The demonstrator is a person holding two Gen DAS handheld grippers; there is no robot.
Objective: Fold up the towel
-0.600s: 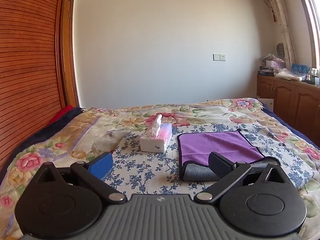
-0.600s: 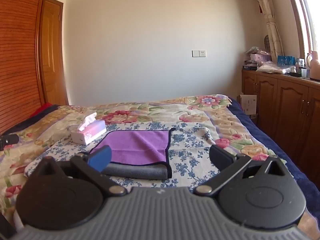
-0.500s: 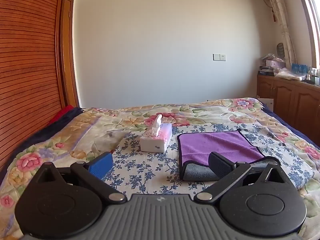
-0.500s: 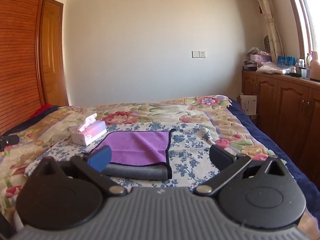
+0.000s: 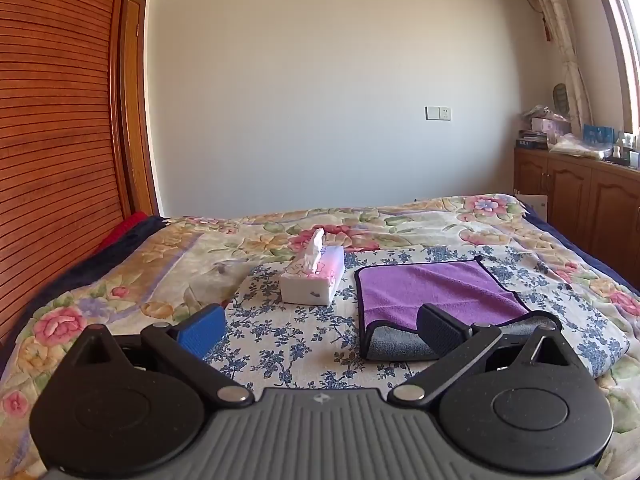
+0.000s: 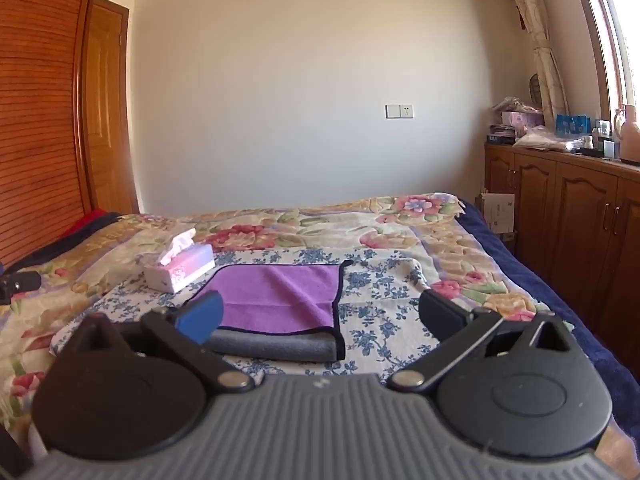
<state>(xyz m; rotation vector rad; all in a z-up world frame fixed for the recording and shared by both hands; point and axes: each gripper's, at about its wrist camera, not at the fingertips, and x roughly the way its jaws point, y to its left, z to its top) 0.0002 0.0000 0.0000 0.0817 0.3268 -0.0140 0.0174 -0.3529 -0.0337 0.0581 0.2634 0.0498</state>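
A purple towel point(image 5: 432, 290) with a dark hem lies on the bed, its near edge turned over to show the grey underside point(image 5: 394, 344). It also shows in the right wrist view point(image 6: 280, 294), with the grey fold point(image 6: 276, 346) at the front. My left gripper point(image 5: 320, 330) is open and empty, held above the bed to the left of the towel's near edge. My right gripper point(image 6: 322, 318) is open and empty, held above the bed over the towel's near right part.
A white and pink tissue box point(image 5: 314, 278) stands left of the towel, also in the right wrist view point(image 6: 180, 268). The floral bedspread point(image 5: 280, 344) covers the bed. Wooden cabinets point(image 6: 568, 216) line the right wall. A slatted wooden wardrobe point(image 5: 52, 140) stands left.
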